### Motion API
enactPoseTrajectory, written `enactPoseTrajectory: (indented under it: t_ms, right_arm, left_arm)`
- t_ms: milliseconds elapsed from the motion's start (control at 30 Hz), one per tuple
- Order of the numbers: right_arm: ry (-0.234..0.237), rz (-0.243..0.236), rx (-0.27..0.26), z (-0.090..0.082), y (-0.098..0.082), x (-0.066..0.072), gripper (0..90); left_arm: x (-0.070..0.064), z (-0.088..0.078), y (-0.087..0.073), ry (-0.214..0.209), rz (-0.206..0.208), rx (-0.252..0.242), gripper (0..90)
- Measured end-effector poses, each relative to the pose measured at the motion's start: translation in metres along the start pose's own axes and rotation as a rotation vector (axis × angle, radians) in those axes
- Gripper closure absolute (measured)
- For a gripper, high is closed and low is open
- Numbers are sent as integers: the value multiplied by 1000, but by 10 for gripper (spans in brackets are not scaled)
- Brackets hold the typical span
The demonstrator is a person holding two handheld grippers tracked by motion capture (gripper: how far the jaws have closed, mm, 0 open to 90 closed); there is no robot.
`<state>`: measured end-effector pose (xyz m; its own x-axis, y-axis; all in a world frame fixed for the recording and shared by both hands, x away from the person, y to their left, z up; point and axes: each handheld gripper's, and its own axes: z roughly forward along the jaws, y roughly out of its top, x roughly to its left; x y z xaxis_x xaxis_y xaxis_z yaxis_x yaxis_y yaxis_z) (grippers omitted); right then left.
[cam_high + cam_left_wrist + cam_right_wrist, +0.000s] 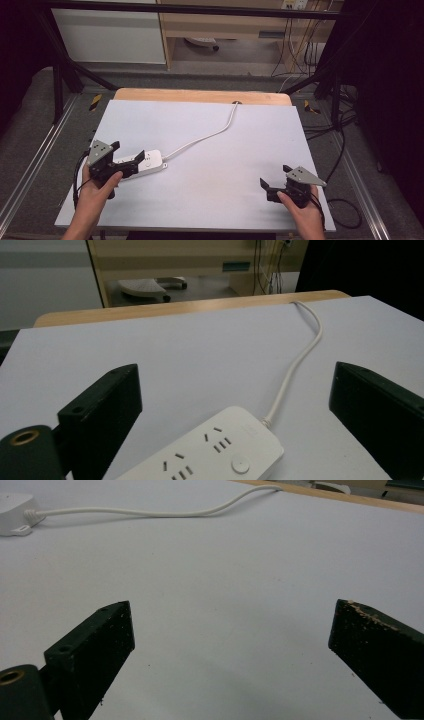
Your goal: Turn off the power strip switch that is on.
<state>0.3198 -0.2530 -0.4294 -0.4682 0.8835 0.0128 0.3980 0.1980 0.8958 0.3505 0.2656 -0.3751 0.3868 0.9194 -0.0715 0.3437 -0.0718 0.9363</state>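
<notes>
Left tool wide over smooth white rounded power strip.

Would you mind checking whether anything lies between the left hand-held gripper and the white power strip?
Nothing visible does. The left hand-held gripper is open with the power strip lying right between its jaws on the white table.
</notes>
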Motion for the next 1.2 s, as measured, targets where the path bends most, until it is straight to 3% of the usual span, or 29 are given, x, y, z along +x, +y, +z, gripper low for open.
enactPoseTrajectory:
  t_ms: [600, 700, 933, 1067, 1200]
  right_arm:
    - [9, 0, 20, 4, -1, 3, 49]
    - [16, 8, 25, 3, -2, 3, 54]
    - [26, 5, 34, 5, -2, 3, 55]
    - [33, 10, 39, 5, -1, 4, 57]
    - [33, 15, 41, 5, -1, 5, 60]
  left_arm:
    - [11, -4, -16, -33, -2, 27, 140]
    - [10, -3, -16, -30, -2, 49, 241]
    - [6, -1, -19, -52, 17, 87, 341]
    - [7, 1, -20, -33, -2, 118, 440]
    - [10, 3, -22, -16, -2, 127, 476]
